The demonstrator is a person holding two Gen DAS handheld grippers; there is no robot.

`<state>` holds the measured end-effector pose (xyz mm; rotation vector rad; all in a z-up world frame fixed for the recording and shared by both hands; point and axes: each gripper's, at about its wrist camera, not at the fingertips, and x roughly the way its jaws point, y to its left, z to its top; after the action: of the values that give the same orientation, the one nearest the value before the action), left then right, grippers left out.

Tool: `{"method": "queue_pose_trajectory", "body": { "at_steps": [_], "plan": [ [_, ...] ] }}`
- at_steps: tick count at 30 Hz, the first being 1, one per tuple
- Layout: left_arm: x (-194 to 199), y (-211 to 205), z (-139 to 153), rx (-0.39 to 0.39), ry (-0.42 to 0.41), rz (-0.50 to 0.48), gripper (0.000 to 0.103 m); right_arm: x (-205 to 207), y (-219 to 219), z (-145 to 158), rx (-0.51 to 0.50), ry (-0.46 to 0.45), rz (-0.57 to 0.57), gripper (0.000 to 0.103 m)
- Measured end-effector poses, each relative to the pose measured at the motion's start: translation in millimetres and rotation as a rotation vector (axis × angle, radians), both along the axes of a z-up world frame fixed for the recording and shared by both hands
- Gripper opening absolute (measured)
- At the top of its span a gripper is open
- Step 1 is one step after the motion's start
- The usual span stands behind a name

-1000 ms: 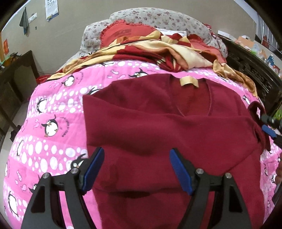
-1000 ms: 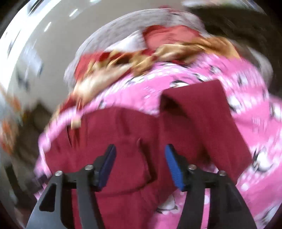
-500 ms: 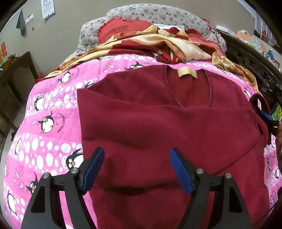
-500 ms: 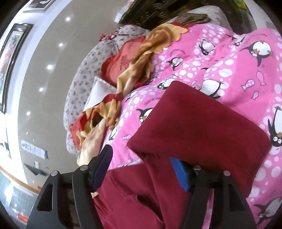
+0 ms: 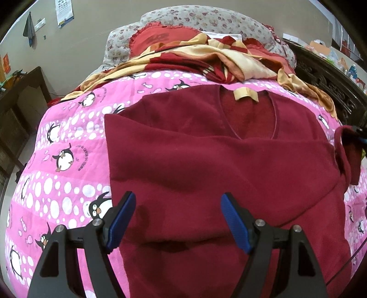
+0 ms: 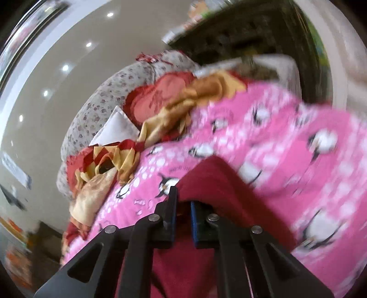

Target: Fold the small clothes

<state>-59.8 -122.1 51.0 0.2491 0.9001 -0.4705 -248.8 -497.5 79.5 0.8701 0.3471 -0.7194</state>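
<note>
A dark red V-neck sweater (image 5: 218, 165) lies front up on the pink penguin quilt (image 5: 64, 160), its left sleeve folded across the chest. My left gripper (image 5: 177, 220) is open and empty, hovering over the sweater's lower part. My right gripper (image 6: 183, 206) is shut on a fold of the sweater's right sleeve (image 6: 213, 181). In the left wrist view that raised sleeve (image 5: 346, 151) shows at the far right edge with the right gripper's tip beside it.
A red and yellow blanket (image 5: 206, 59) and floral pillows (image 5: 206, 20) are heaped at the head of the bed. A dark carved bed frame (image 5: 332, 84) runs along the right. A dark wooden cabinet (image 5: 16, 107) stands at the left.
My right gripper has closed on the sweater's right sleeve, which lay between its open jaws before. My left gripper stayed open and drifted slightly over the sweater.
</note>
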Motion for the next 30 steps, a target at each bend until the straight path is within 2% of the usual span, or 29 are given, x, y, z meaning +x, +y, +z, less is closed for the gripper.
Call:
{"method": "queue_pose_trajectory", "body": {
  "at_steps": [6, 11, 15, 17, 20, 21, 23, 25, 27, 30],
  "plan": [
    [-4, 0, 3, 0.001, 0.0, 0.001, 0.08, -28, 4, 36, -0.191, 0.095, 0.05, 0.02],
    [-10, -2, 4, 0.005, -0.001, 0.0, 0.08, -36, 17, 58, -0.278, 0.125, 0.142, 0.019],
    [-14, -2, 7, 0.006, -0.009, -0.001, 0.08, -22, 55, 75, -0.391, 0.145, 0.33, 0.019],
    [-17, -2, 10, 0.006, -0.017, -0.001, 0.08, -8, 87, 76, -0.434, 0.154, 0.48, 0.019],
    [-20, -1, 15, 0.002, -0.023, 0.003, 0.08, 14, 143, 57, -0.458, 0.209, 0.727, 0.019],
    [-20, -1, 16, 0.002, -0.024, 0.004, 0.08, 18, 157, 50, -0.467, 0.226, 0.778, 0.019],
    [-22, -1, 17, 0.006, -0.025, 0.004, 0.08, 31, 196, 22, -0.482, 0.287, 0.925, 0.019],
    [-24, 0, 17, 0.011, -0.025, 0.001, 0.08, 41, 220, -8, -0.464, 0.378, 1.008, 0.02],
    [-27, 1, 18, 0.015, -0.03, -0.004, 0.08, 42, 229, -29, -0.428, 0.432, 1.049, 0.026],
    [-28, 4, 17, 0.014, -0.025, -0.002, 0.08, 26, 225, -32, -0.392, 0.397, 1.051, 0.043]
  ]
}}
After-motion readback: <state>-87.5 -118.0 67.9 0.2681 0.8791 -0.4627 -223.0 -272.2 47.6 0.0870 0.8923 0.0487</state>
